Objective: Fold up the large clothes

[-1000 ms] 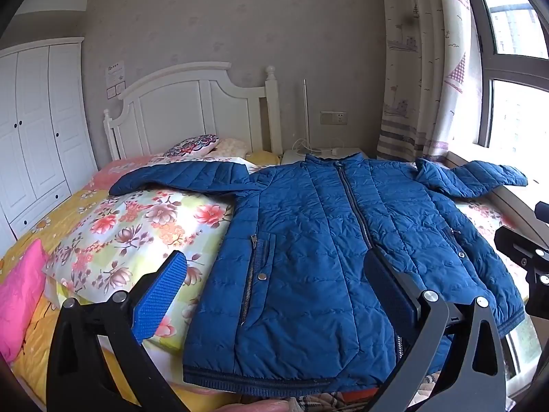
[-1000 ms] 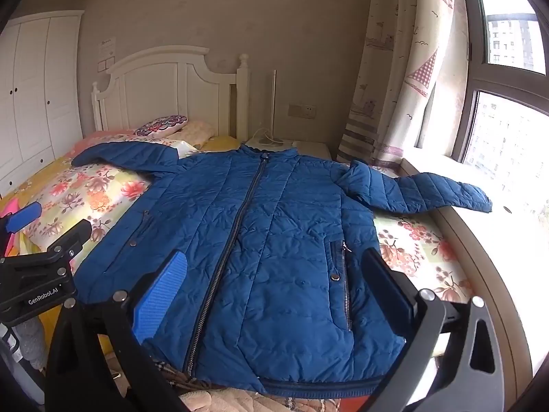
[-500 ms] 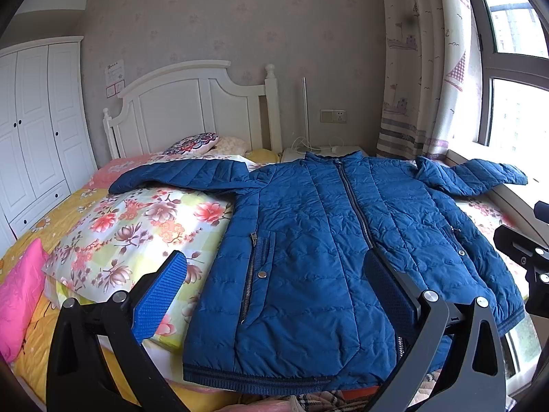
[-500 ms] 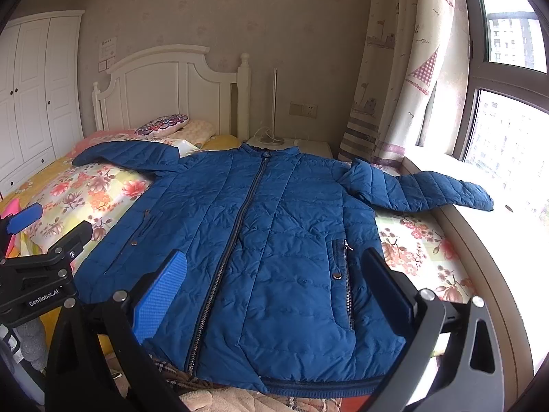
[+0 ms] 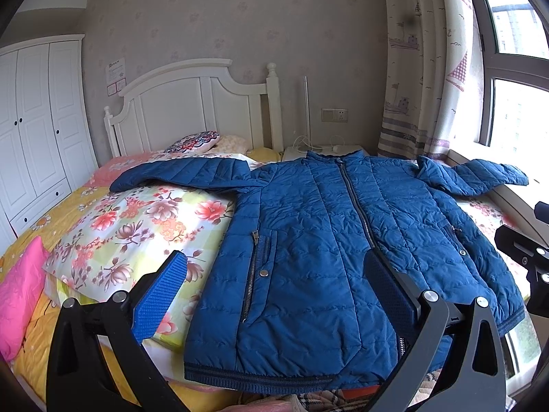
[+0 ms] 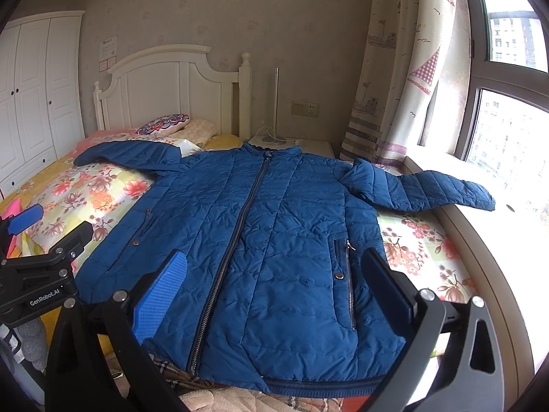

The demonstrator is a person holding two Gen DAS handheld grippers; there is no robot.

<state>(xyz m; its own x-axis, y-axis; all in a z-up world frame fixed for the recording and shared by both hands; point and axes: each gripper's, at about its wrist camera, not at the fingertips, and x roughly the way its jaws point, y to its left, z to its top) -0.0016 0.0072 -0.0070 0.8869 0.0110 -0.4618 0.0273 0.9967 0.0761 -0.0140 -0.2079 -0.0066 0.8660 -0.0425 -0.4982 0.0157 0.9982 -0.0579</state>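
Observation:
A large blue quilted jacket [image 5: 326, 240] lies flat and zipped on the bed, front up, collar toward the headboard, both sleeves spread out; it also shows in the right wrist view [image 6: 260, 240]. Its left sleeve [image 5: 178, 175] rests over a floral pillow and its right sleeve [image 6: 422, 192] reaches the window sill. My left gripper [image 5: 274, 271] is open and empty, held above the hem's left part. My right gripper [image 6: 274, 271] is open and empty, held above the hem's right part. Neither touches the jacket.
A floral pillow [image 5: 137, 226] and a pink cushion [image 5: 20, 285] lie left of the jacket. White headboard [image 5: 192, 110] and bedside table [image 5: 322, 149] stand behind. Wardrobe [image 5: 37, 130] at left. Window sill [image 6: 487, 240] and curtain [image 6: 401, 68] at right. Plaid blanket [image 6: 192, 377] at the bed's foot.
Both grippers have drifted very slightly; the view has shifted a little. The jacket has not moved and both grippers stay open.

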